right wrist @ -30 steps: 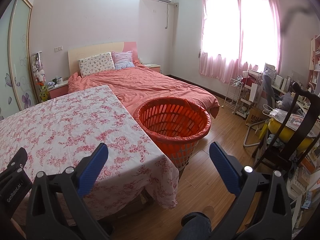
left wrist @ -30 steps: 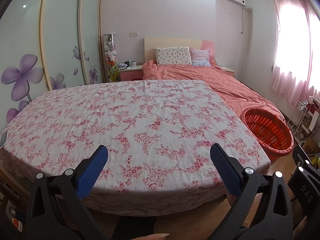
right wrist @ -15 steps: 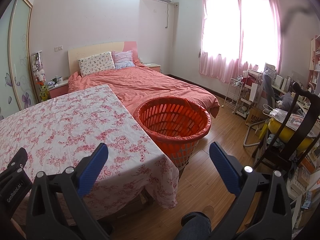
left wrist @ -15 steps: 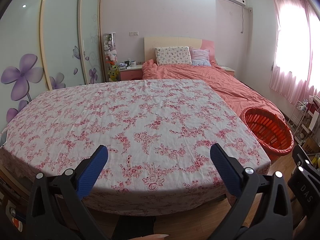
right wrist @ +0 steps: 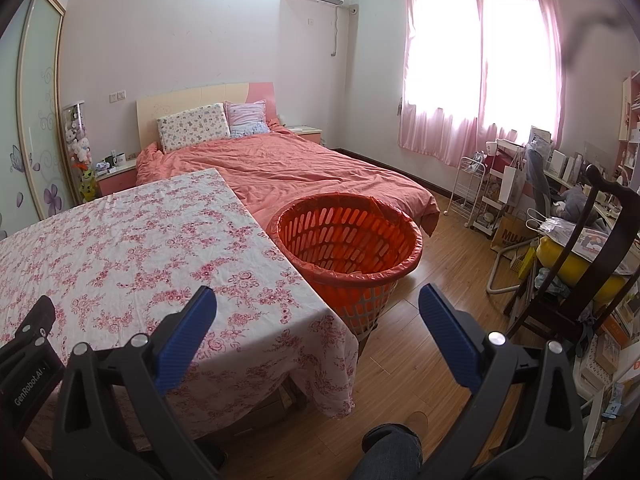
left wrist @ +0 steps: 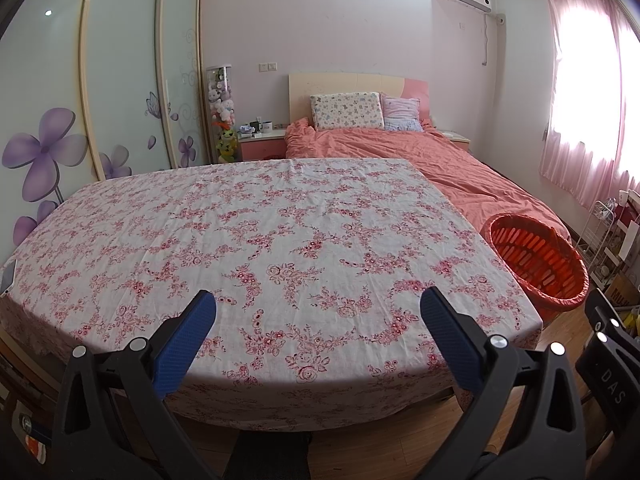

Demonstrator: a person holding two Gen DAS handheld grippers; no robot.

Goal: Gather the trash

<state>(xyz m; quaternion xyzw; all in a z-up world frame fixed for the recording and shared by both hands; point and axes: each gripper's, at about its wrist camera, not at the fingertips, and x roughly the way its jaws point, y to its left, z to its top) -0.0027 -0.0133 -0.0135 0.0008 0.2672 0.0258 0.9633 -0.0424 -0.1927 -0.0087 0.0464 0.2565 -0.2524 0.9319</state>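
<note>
An orange plastic basket point(right wrist: 349, 240) lined with an orange bag stands on the wood floor at the table's right end; it also shows in the left wrist view point(left wrist: 536, 260). My left gripper point(left wrist: 318, 308) is open and empty, held over the near edge of the table with the floral cloth point(left wrist: 256, 240). My right gripper point(right wrist: 318, 308) is open and empty, held over the table's right corner point(right wrist: 160, 248), short of the basket. No trash shows on the cloth.
A bed with a salmon quilt point(right wrist: 304, 168) stands behind the table and basket. A dark wooden chair point(right wrist: 580, 264), a white rack point(right wrist: 472, 184) and a cluttered desk line the right side. Sliding wardrobe doors point(left wrist: 100, 92) stand at the left. My knee and shoe point(right wrist: 396, 440) are below.
</note>
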